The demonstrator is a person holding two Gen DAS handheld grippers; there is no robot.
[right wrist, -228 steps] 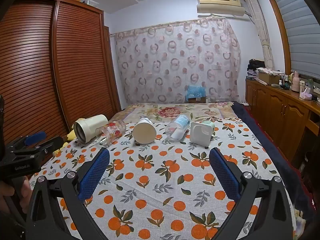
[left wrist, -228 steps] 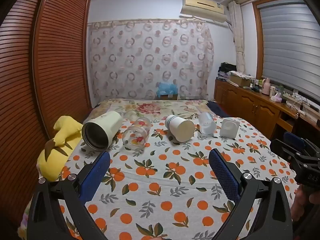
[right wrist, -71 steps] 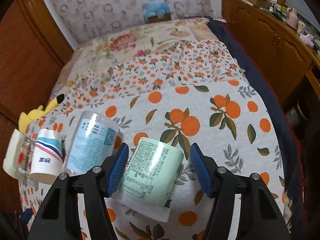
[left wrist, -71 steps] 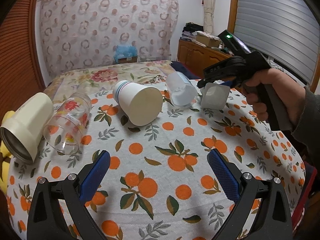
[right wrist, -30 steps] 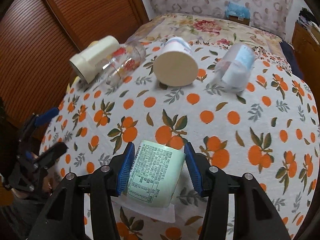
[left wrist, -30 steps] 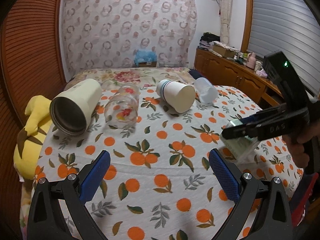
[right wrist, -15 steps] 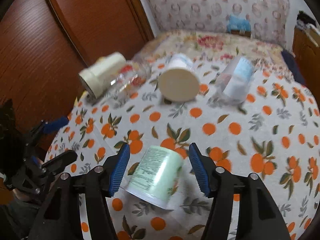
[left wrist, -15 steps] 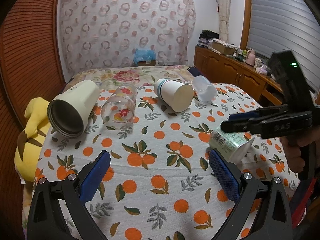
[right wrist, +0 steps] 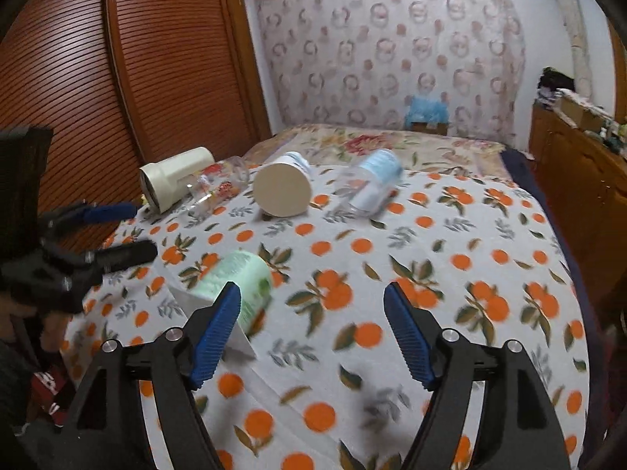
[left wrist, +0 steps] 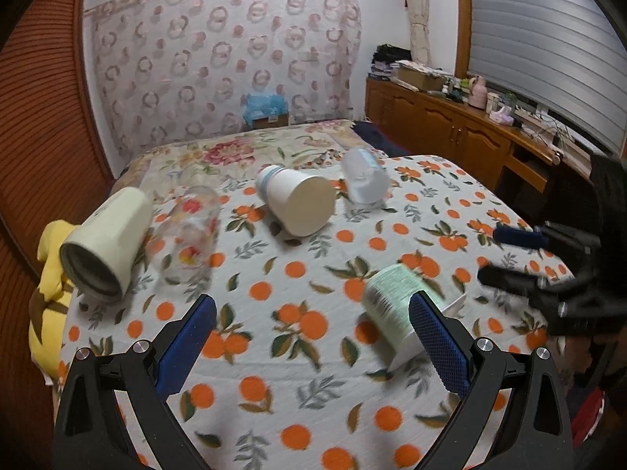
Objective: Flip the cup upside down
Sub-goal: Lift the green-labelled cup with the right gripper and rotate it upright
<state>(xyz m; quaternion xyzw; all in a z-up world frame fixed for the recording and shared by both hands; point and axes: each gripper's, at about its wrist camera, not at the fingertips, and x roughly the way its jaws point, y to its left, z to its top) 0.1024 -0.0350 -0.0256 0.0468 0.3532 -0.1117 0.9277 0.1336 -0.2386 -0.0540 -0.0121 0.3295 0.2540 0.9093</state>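
A pale green cup with a white square rim (left wrist: 395, 299) stands mouth-down, a little tilted, on the orange-print bedspread (left wrist: 298, 356). It also shows in the right wrist view (right wrist: 235, 280), partly behind my right gripper's left finger. My right gripper (right wrist: 313, 329) is open and empty, drawn back to the right of the cup; it shows in the left wrist view (left wrist: 513, 252). My left gripper (left wrist: 313, 338) is open and empty, low over the near bedspread; it shows in the right wrist view (right wrist: 107, 233).
Lying on their sides across the far bedspread: a cream mug (left wrist: 106, 243), a clear printed glass (left wrist: 188, 233), a white paper cup (left wrist: 298, 203) and a clear plastic cup (left wrist: 364, 180). A yellow plush (left wrist: 47, 274) lies at the left edge. Wooden cabinets (left wrist: 462, 133) run along the right.
My right gripper has opened, let go of the green cup and pulled back to the right. The cup now rests mouth-down on the bed. The left gripper has barely moved.
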